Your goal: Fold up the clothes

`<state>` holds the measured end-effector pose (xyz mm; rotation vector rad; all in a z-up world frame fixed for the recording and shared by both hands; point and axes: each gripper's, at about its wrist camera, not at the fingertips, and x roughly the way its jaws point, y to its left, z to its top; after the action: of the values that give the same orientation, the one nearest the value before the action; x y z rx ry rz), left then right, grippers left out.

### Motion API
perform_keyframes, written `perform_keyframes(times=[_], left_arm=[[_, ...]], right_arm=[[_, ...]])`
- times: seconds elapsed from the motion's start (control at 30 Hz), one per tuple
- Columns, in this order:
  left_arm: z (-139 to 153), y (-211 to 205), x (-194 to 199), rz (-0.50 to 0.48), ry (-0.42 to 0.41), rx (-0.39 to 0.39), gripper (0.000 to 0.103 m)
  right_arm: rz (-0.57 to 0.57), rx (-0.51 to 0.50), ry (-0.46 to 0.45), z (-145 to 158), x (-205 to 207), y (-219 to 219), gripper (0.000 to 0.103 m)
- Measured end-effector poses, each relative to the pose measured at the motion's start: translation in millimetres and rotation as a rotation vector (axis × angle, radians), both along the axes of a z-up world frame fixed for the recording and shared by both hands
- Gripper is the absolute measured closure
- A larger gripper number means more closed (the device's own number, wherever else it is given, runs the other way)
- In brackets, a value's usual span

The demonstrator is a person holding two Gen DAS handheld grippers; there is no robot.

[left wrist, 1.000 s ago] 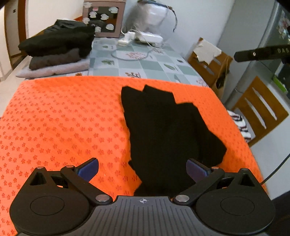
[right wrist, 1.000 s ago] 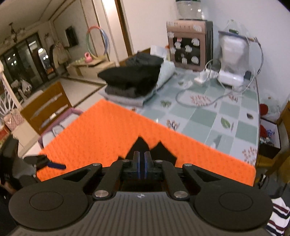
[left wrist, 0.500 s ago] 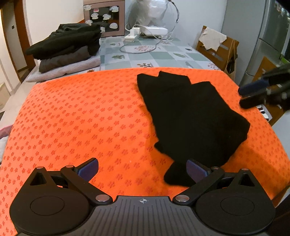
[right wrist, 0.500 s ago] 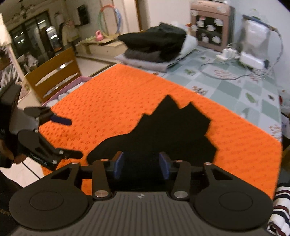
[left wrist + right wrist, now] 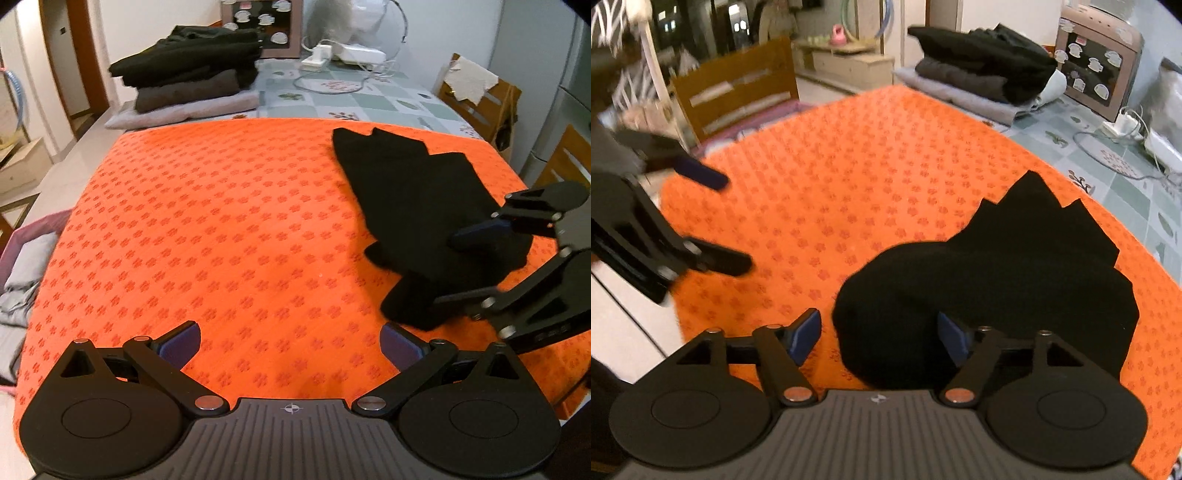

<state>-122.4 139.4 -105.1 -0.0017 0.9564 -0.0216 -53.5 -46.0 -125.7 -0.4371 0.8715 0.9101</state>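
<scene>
Near end of black garment (image 5: 990,280) partly hidden behind right gripper (image 5: 880,338) body in right wrist view; folds and seams unreadable, cloth shows only as flat black shape. Garment lying on orange floral cloth (image 5: 229,229) covering near part of table (image 5: 373,99), toward its right side in left wrist view (image 5: 417,206), two pointed corners aimed at far end.

Right gripper fingers (image 5: 807,334) spread wide, having just been opening; bunched near end of garment lying between them, pads not seen pressing on it. In left wrist view, right gripper (image 5: 454,273) cut off by right frame edge, fingers over garment's near end.

Left gripper (image 5: 290,341) fingers (image 5: 181,341) wide apart, only orange cloth between them, holding nothing. Seen from right wrist view (image 5: 733,221), blurred, body cut off at left edge.

Stack of folded dark clothes (image 5: 192,70) on pale grey folded piece, far left of table. Pinkish basket (image 5: 35,236) at left edge, cut off, grey cloth inside. Cabinet (image 5: 1097,70) with small white stickers; no legible writing. White power strip (image 5: 317,59) and cable beyond. Wooden chair (image 5: 738,88) blurred.
</scene>
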Motion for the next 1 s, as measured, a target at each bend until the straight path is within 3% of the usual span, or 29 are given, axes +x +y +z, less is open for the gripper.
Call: perform_keyframes(times=[0.07,0.13,0.2,0.23,0.43,0.67,0.8,1.0], left_arm=[[0,3,-3,0.013,0.002,0.001,0.0],[1,6,-5,0.022,0.0,0.001,0.0],[0,8,-5,0.03,-0.003,0.002,0.0],[0,9,-5,0.033,-0.006,0.002,0.0],[0,6,8,0.037,-0.029,0.002,0.0],[0,-9,43,0.02,-0.072,0.002,0.0],[0,-22,69,-0.005,-0.096,-0.037,0.0],[-6,-48,105,-0.089,-0.109,-0.123,0.001]], right_arm=[[-0.002,-0.041,-0.026,-10,-2,7,0.026],[-0.003,-0.073,-0.055,-17,-4,10,0.035],[-0.007,-0.087,-0.072,-18,-1,9,0.085],[-0.019,-0.08,-0.071,-16,2,5,0.09],[-0.124,0.032,-0.043,28,26,-35,0.092],[-0.334,0.145,0.008,76,65,-120,0.092],[-0.453,0.145,0.022,76,88,-170,0.092],[-0.601,0.135,0.1,48,114,-230,0.092]])
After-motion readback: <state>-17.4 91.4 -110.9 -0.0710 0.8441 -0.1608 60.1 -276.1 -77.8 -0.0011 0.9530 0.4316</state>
